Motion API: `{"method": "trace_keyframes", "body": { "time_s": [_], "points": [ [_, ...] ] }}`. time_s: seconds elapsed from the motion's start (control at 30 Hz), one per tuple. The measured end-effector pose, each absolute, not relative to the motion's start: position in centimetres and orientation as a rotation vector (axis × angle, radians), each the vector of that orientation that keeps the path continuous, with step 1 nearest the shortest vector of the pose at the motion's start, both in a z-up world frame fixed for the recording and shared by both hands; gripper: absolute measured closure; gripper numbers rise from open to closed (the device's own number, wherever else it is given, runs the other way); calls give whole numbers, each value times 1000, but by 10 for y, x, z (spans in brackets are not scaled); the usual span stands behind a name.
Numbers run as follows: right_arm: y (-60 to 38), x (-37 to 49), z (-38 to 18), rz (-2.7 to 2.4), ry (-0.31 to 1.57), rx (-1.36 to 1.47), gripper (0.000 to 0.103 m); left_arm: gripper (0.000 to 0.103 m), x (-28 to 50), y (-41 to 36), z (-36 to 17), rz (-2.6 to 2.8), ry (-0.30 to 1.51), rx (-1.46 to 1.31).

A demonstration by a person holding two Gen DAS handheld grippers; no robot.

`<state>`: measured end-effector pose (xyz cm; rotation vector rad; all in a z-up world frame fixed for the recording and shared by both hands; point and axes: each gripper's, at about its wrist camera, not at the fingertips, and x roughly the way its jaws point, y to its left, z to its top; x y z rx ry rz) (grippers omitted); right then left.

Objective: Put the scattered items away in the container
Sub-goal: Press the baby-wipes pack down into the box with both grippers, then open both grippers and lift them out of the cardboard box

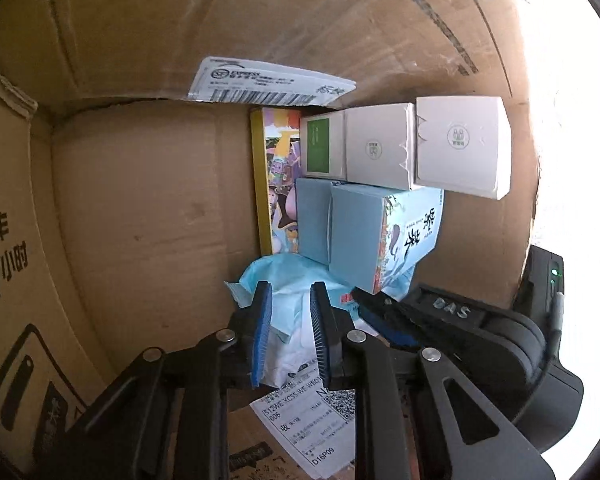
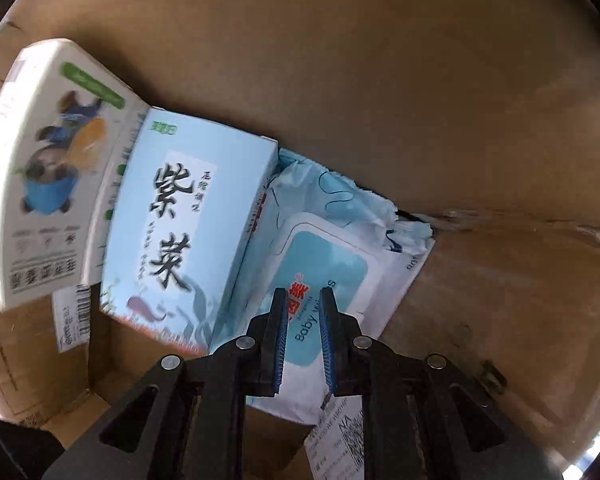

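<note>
Both claws are down inside the cardboard box (image 1: 140, 184), where most of the things already sit. The pack of baby wipes (image 2: 324, 264) lies flat on the box floor, tucked right beside the light blue seaweed box (image 2: 188, 232), which leans on the white boxes (image 1: 420, 144) and a colourful book (image 1: 278, 184) by the wall. The left claw (image 1: 290, 332) has a small gap between its blue pads, with the wipes pack below that gap, and I cannot tell if the pads press on it. The right claw (image 2: 304, 344) is shut, holds nothing, and points down over the wipes. The step now looks like letting go and coming out. To do it well, lift each claw straight up and slow, and keep clear of the leaning boxes so they do not tip over
</note>
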<state>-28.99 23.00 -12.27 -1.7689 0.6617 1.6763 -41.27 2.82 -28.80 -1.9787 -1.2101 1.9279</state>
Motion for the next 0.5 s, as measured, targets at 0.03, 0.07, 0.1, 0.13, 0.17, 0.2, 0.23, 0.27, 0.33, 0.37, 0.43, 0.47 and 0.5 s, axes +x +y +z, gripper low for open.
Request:
{"method": "trace_keyframes", "body": {
  "time_s": [0.03, 0.07, 0.1, 0.13, 0.17, 0.2, 0.23, 0.27, 0.33, 0.37, 0.43, 0.47, 0.5],
  "points": [
    [228, -291, -121, 1680, 656, -1766, 91, 82, -414, 28, -288, 1928, -1209, -1984],
    [227, -292, -119, 1686, 653, -1765, 91, 81, -416, 28, -289, 1927, -1201, -1993],
    [225, -293, -117, 1701, 647, -1762, 91, 81, -418, 29, -289, 1925, -1188, -2009],
    [224, -293, -116, 1712, 645, -1758, 91, 81, -420, 31, -290, 1923, -1176, -2026],
    [223, -293, -114, 1721, 645, -1752, 91, 81, -421, 31, -291, 1926, -1163, -2041],
    [221, -294, -112, 1733, 641, -1745, 91, 81, -423, 32, -291, 1927, -1150, -2055],
    [220, -294, -110, 1742, 637, -1740, 91, 81, -425, 33, -292, 1922, -1141, -2067],
    [218, -294, -108, 1750, 631, -1734, 91, 80, -426, 33, -292, 1917, -1138, -2072],
    [213, -296, -104, 1771, 615, -1734, 91, 80, -429, 32, -292, 1908, -1144, -2072],
    [211, -297, -102, 1775, 611, -1742, 91, 80, -430, 32, -291, 1903, -1145, -2073],
    [207, -298, -96, 1781, 611, -1766, 91, 80, -433, 32, -291, 1890, -1143, -2078],
    [203, -298, -92, 1794, 621, -1793, 91, 80, -434, 31, -291, 1879, -1151, -2075],
    [199, -300, -88, 1807, 600, -1833, 91, 80, -436, 31, -290, 1868, -1159, -2071]
  ]
}}
